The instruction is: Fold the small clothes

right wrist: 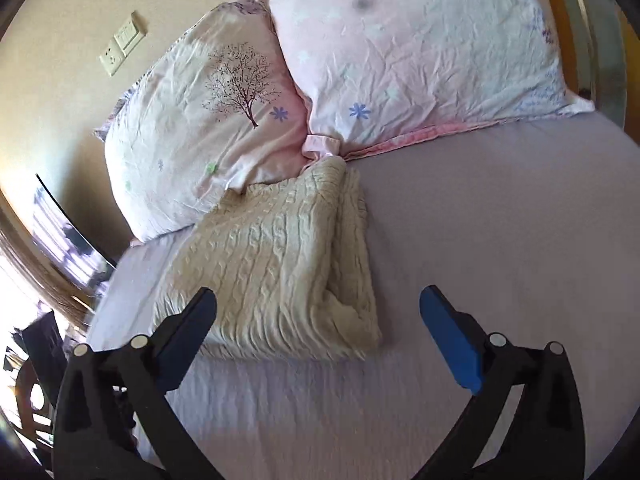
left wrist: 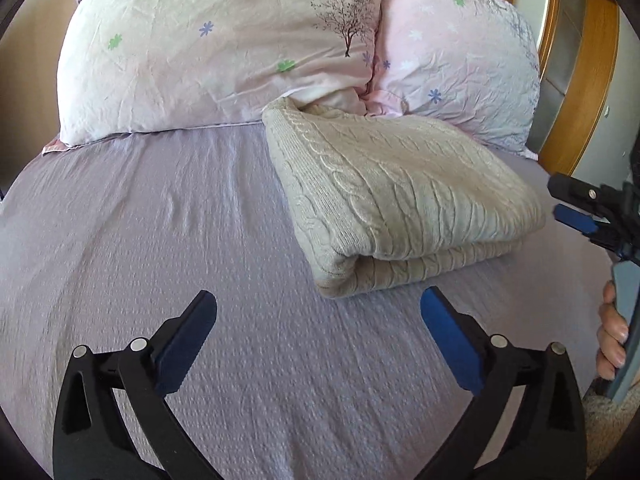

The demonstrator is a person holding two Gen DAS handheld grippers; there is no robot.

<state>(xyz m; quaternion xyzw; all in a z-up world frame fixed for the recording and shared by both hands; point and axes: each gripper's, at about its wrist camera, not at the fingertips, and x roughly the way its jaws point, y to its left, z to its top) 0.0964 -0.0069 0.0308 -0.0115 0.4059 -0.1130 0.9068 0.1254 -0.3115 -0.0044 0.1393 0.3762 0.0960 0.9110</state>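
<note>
Ahead of the left tool (left wrist: 319,302) and right tool (right wrist: 318,302) (both spread apart, empty), the folded sweater (left wrist: 400,196) lies untouched.

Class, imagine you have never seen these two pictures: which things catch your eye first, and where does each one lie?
The cream cable-knit sweater stands out, folded on the lilac bedsheet with its far corner against the pillows. Behind it lean two pink pillows, the tree-print pillow most eye-catching. The left gripper and right gripper are open, holding nothing.
</note>
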